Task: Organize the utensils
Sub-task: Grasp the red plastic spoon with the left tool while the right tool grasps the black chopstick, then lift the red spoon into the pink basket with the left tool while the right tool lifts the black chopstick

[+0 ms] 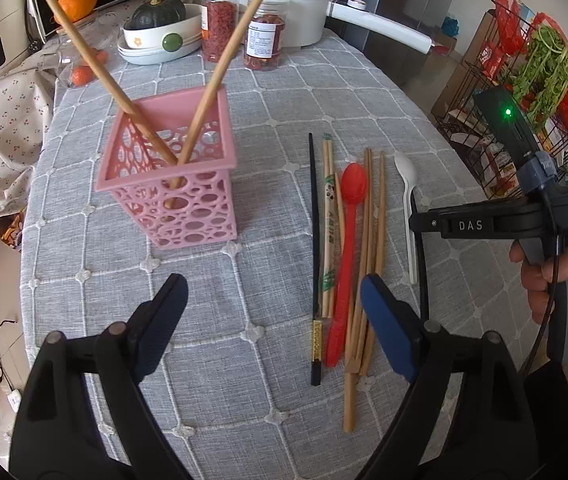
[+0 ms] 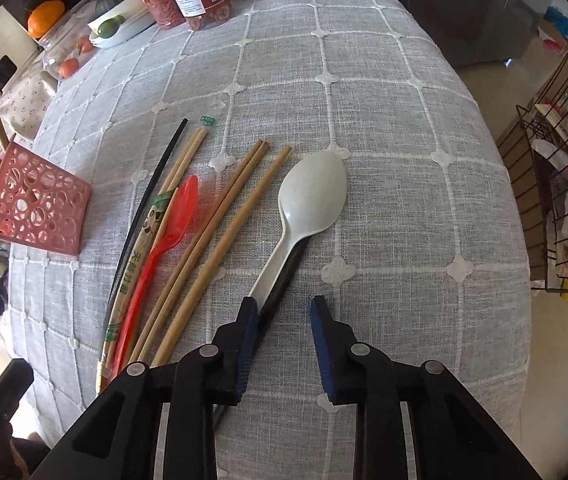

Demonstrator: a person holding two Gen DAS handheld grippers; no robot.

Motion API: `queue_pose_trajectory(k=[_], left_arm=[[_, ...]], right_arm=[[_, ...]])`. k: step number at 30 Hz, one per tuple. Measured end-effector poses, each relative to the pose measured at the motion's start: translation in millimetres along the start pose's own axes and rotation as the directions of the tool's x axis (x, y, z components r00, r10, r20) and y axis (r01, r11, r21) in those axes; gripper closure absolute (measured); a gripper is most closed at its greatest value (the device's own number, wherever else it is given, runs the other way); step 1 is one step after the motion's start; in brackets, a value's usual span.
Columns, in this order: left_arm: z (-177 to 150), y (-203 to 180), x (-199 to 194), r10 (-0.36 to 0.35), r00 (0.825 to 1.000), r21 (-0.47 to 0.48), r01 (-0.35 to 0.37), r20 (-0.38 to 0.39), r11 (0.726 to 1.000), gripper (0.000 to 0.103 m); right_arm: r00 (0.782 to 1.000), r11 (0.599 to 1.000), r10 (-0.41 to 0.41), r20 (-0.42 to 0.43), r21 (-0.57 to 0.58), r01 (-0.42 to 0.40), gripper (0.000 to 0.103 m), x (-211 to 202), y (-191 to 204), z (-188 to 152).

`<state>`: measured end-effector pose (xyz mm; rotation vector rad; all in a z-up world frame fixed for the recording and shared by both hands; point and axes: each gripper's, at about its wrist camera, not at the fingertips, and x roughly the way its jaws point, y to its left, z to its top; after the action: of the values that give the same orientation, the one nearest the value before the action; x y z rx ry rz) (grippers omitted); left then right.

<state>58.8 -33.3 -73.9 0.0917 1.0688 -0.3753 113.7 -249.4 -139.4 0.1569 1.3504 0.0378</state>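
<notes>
Left claw (image 1: 271, 308) spread wide above worktop (image 1: 243, 400), nothing held. Right claw (image 2: 284, 308) spread, low over white spoon (image 2: 312, 196) handle, left pad touching it. Beside spoon: loose chopsticks (image 2: 219, 248), red spoon (image 2: 175, 216). Farther left, pink holder (image 1: 171, 192), two chopsticks inside.

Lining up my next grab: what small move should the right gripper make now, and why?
Probably shift the right gripper slightly left and close: it is open, and the white spoon handle lies beside its left finger, not centred. The pink holder awaits it.
</notes>
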Motion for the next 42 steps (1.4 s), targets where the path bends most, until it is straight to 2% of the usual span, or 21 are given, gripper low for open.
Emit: queue_pose_trajectory(k=[6, 13, 15, 18, 21, 22, 26, 28, 33, 38, 42], left_arm=[[1, -10, 4, -0.013, 1.0, 0.028, 0.013, -0.003, 1.0, 0.02], [1, -8, 1, -0.03, 1.0, 0.017, 0.03, 0.002, 0.999, 0.027], [2, -7, 0, -0.037, 0.999, 0.014, 0.037, 0.002, 0.999, 0.029], [1, -9, -1, -0.051, 0.999, 0.015, 0.051, 0.0, 0.999, 0.036], [1, -13, 0, -0.064, 0.998, 0.028, 0.065, -0.007, 0.998, 0.044], [1, -13, 1, -0.07, 0.997, 0.031, 0.07, -0.012, 0.997, 0.05], [4, -19, 2, -0.106, 0.994, 0.047, 0.107, -0.031, 0.993, 0.074], [7, -26, 4, -0.111, 0.993, 0.062, 0.113, -0.036, 0.992, 0.077], [18, -53, 17, -0.078, 0.995, 0.125, 0.084, -0.058, 0.989, 0.078], [44, -63, 46, -0.08, 0.99, 0.072, 0.088, -0.112, 0.993, 0.078], [62, -74, 65, -0.034, 0.991, 0.083, 0.045, -0.128, 0.996, 0.078]], right_arm=[[0.998, 0.996, 0.062, -0.023, 0.058, -0.061, 0.084, -2, -23, 1], [0.999, 0.996, 0.049, 0.0, 0.078, -0.049, 0.084, -12, -27, 5], [0.998, 0.995, 0.052, -0.018, 0.088, -0.05, 0.084, -8, -25, 5], [0.997, 0.994, 0.068, -0.035, 0.089, -0.064, 0.084, -7, -20, 2], [1.0, 0.999, 0.017, -0.026, 0.035, -0.016, 0.086, -4, -13, 4], [1.0, 1.0, 0.004, -0.03, 0.027, -0.003, 0.09, -4, -13, 3], [0.999, 0.999, 0.015, -0.038, 0.041, -0.013, 0.092, -10, -19, -3], [1.0, 0.999, -0.006, -0.022, 0.046, 0.007, 0.095, -13, -29, -6], [0.997, 0.996, 0.042, 0.066, 0.072, -0.047, 0.097, -38, -47, -10], [0.99, 0.991, 0.097, 0.107, 0.084, -0.106, 0.097, -53, -59, -16], [0.984, 0.986, 0.127, 0.123, 0.095, -0.139, 0.097, -58, -70, -13]])
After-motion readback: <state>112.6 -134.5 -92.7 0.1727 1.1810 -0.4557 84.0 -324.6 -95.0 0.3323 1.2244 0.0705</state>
